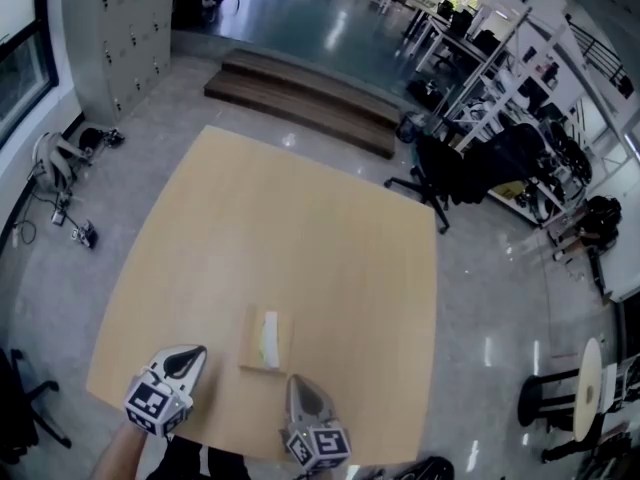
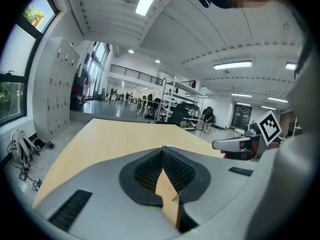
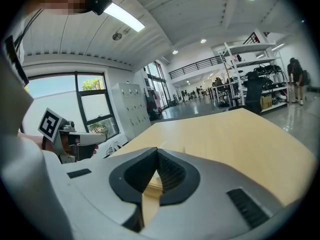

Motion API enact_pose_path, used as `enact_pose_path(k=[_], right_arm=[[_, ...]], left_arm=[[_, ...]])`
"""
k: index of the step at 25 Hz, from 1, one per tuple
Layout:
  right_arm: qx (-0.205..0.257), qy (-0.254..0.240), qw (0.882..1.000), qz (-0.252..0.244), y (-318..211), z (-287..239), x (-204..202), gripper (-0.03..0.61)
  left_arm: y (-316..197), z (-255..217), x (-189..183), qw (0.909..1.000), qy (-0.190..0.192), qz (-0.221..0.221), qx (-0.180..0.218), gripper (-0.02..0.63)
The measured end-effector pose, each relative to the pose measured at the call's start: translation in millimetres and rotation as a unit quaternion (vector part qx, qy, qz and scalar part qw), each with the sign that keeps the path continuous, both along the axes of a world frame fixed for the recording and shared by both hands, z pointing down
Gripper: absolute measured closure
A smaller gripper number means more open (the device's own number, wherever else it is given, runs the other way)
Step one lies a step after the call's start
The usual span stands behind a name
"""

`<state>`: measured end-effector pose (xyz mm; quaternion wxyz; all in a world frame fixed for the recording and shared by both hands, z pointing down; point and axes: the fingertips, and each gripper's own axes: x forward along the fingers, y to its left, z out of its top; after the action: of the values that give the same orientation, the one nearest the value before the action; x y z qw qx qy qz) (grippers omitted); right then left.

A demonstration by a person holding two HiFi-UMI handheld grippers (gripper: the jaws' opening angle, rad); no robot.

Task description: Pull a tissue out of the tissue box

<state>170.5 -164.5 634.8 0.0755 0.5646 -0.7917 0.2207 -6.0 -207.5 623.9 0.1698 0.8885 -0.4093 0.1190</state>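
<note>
left gripper (image 1: 188, 353): fingers together, nothing in them. The box (image 1: 266, 340) sits on the table (image 1: 330, 228) just right of those tips and just left-ahead of the right gripper (image 1: 298, 381), whose fingers are also pressed together and empty. Long axis of the box runs away from the fingers, slot up, tissue (image 1: 269, 334) showing in it. Looks like the approach step: open one gripper, pin the box with the other, pinch the tissue low, pull straight up.

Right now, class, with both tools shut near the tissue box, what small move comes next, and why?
Probably open the right tool and ease it toward the tissue: the tool is shut, sits just short of the tissue box, and the tissue is untouched.
</note>
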Motion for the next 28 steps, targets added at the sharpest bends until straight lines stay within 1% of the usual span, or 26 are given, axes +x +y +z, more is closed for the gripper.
enact_pose_path(k=[4, 9, 13, 14, 15, 17, 21, 28], right_arm=[[-0.006, 0.0, 1.0, -0.006, -1.1, 3.8, -1.8, 0.575], [-0.036, -0.026, 0.999, 0.005, -5.5, 17.3, -3.7, 0.571], [-0.045, -0.012, 0.999, 0.001, -12.2, 28.7, -9.4, 0.558], [-0.049, -0.01, 0.999, -0.004, -13.0, 32.1, -12.7, 0.517], [-0.053, -0.008, 0.999, -0.01, -13.9, 35.5, -15.9, 0.505], [-0.056, -0.003, 0.998, -0.015, -16.7, 40.7, -21.0, 0.424], [-0.057, 0.001, 0.998, 0.0, -22.7, 46.8, -22.2, 0.343], [-0.065, -0.004, 0.998, 0.0, -25.5, 53.6, -28.2, 0.344]], left_arm=[[0.7, -1.9, 8.0, 1.0, 0.002, 0.009, 0.003, 0.606], [0.0, 6.9, 8.2, 0.9999, -0.003, 0.014, -0.002, 0.606], [-3.6, 7.4, 5.0, 0.9999, 0.0, 0.005, -0.009, 0.606], [-4.6, 7.6, 3.1, 0.9999, 0.001, 0.003, -0.01, 0.606], [-5.6, 8.2, 1.3, 0.9999, 0.001, 0.001, -0.01, 0.606], [-8.1, 9.1, -1.4, 0.9999, 0.0, -0.001, -0.011, 0.606], [-11.5, 6.0, -4.0, 0.9999, -0.003, -0.004, -0.011, 0.606], [-9.5, 16.7, -15.8, 0.9997, -0.008, -0.007, -0.022, 0.606]])
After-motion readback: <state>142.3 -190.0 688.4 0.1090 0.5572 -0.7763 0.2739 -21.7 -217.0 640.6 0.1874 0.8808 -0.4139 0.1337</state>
